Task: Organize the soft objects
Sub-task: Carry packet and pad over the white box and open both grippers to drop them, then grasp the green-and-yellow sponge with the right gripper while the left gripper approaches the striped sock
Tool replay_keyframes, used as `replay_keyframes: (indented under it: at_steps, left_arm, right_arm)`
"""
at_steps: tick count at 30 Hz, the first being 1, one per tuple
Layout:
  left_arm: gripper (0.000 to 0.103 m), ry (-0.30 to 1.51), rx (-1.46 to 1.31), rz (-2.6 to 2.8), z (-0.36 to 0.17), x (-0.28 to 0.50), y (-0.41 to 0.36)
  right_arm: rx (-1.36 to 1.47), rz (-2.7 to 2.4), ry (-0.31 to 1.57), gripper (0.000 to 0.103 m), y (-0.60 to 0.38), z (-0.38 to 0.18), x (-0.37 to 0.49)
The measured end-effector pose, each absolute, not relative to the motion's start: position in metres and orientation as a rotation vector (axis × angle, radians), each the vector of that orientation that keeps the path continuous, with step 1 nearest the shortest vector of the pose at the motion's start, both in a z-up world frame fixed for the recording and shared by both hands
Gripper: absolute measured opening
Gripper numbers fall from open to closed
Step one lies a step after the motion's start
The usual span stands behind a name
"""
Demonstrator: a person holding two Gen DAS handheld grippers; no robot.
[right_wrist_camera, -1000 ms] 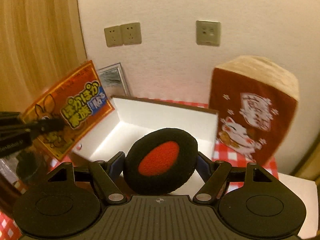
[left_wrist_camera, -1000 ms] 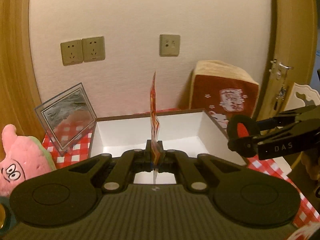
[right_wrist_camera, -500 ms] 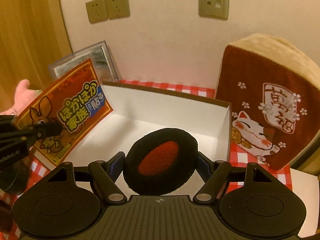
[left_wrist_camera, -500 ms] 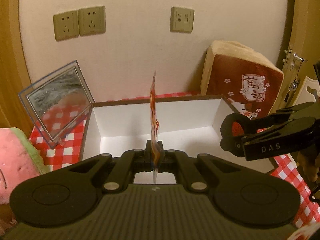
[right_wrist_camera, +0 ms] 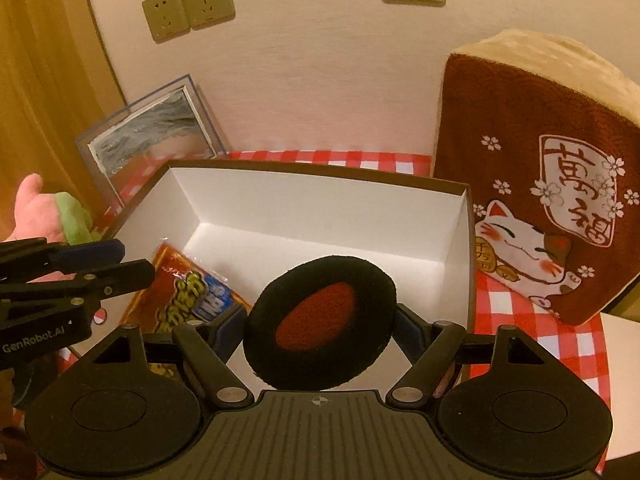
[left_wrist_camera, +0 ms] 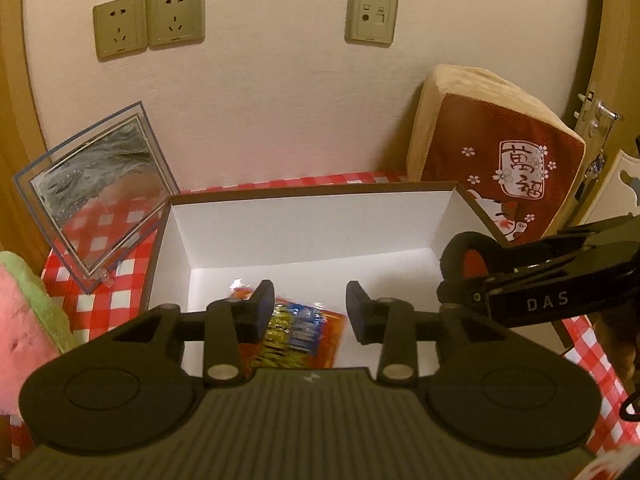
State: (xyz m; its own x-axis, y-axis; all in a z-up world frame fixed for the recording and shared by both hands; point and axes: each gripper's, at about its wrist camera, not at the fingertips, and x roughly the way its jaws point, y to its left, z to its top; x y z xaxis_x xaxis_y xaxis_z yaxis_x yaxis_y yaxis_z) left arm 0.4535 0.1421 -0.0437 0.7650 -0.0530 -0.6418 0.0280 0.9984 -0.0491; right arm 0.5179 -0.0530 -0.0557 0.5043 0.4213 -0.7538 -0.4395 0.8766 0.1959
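Observation:
A white-lined cardboard box [left_wrist_camera: 312,224] [right_wrist_camera: 320,208] stands open on the checked cloth. My left gripper [left_wrist_camera: 310,300] [right_wrist_camera: 134,260] hangs over its left end. Its jaws are opening and nothing is between them. The orange heat-pad packet [left_wrist_camera: 304,332] [right_wrist_camera: 192,292] lies flat on the box floor under them. My right gripper [right_wrist_camera: 320,320] is shut on a round black ear cushion [right_wrist_camera: 320,316] [left_wrist_camera: 460,256] with a red centre. It holds the cushion tilted over the box's right half.
A brown lucky-cat cushion [right_wrist_camera: 540,160] [left_wrist_camera: 500,152] leans on the wall right of the box. A clear picture frame [left_wrist_camera: 96,196] [right_wrist_camera: 152,136] leans at the back left. A pink-and-green watermelon plush [left_wrist_camera: 20,320] [right_wrist_camera: 48,208] sits at the left. A door [left_wrist_camera: 600,112] is at far right.
The left jaws have opened and the packet, held upright before, now lies in the box. Both grippers moved closer to the box and lower. The ear cushion has tilted in the right grip.

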Motion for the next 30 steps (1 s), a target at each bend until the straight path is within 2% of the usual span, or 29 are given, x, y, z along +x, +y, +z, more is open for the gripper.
replay_keyframes:
  at_steps: [8,10,12,13,30]
  left_arm:
    - [0.036,0.718,-0.035,-0.019,-0.039,0.445,0.146]
    - [0.036,0.723,-0.026,-0.008,-0.037,0.442,0.145]
    - [0.036,0.726,-0.024,-0.003,-0.036,0.439,0.144]
    - [0.037,0.73,-0.026,-0.001,-0.035,0.437,0.145]
    - [0.04,0.734,-0.065,0.021,-0.015,0.368,0.146]
  right_arm:
    - [-0.023,0.52,0.877,0.079,-0.052,-0.052,0.517]
    - [-0.016,0.513,0.856,0.085,-0.052,-0.05,0.515]
    - [-0.007,0.514,0.838,0.096,-0.052,-0.047,0.514]
    - [-0.003,0.516,0.83,0.096,-0.052,-0.045,0.514]
    - [0.052,0.558,0.715,0.097,-0.107,-0.006,0.447]
